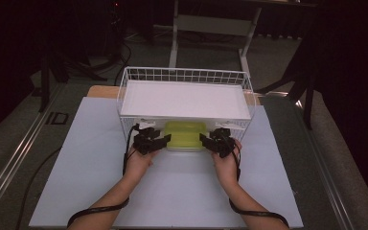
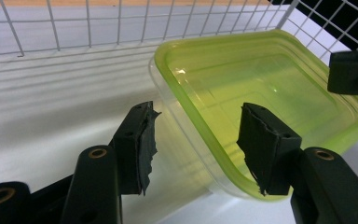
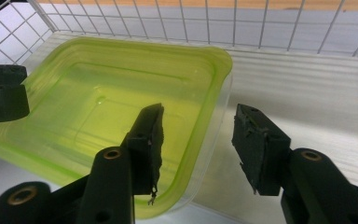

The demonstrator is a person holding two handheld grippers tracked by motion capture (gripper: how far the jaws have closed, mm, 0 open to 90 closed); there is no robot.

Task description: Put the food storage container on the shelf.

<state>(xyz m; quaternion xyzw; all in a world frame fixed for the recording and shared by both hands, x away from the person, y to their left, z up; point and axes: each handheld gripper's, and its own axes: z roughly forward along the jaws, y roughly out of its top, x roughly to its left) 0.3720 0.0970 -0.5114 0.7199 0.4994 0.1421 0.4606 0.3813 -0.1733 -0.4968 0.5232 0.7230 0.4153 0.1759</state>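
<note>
White wire basket [image 1: 124, 81], flat white board [image 1: 184, 98] on top, pale table mat [image 1: 86, 158]

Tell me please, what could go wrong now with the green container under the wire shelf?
1. Both grippers, left gripper and right gripper, straddle the rim of the green-lidded container with jaws apart, not pressing; lifting now would probably leave it behind.
2. The container sits under the wire basket, so raising a hand could knock the wires.
3. It seems to overhang the shelf edge, and a nudge might tip it.

Black left gripper [image 1: 159, 142] and right gripper [image 1: 206, 140], brass-ringed screw holes, ragged pads, trailing black cables
</note>
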